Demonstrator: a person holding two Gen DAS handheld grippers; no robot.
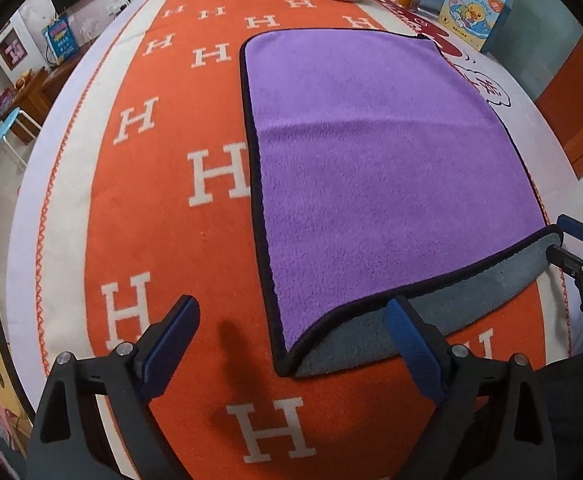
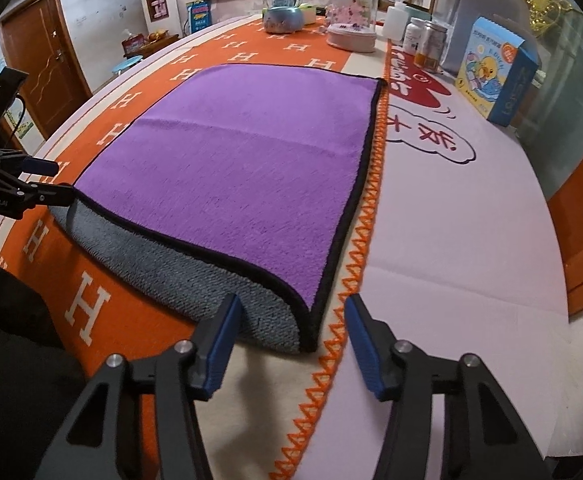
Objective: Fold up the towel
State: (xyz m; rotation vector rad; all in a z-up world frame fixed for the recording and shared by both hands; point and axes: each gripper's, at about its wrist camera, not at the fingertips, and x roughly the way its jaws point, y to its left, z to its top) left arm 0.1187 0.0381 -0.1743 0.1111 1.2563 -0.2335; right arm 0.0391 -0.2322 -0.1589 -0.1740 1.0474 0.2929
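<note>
A purple towel [image 1: 371, 152] with a black hem and a grey underside lies on the orange blanket; it also shows in the right wrist view [image 2: 243, 160]. Its near edge is curled up, showing grey. My left gripper [image 1: 291, 340] is open around the towel's near left corner, which lies on the blanket between the fingers. My right gripper [image 2: 291, 332] is open around the near right corner. The right gripper shows at the far right of the left wrist view [image 1: 563, 240], and the left gripper at the left of the right wrist view [image 2: 57, 180], each at a towel corner.
An orange blanket [image 1: 163, 208] with white H letters covers the table. At the far end stand snow globes [image 2: 283, 8], a domed ornament [image 2: 353, 16], jars [image 2: 431, 46] and a blue box [image 2: 495, 72]. A pale pink cloth [image 2: 471, 240] covers the right side.
</note>
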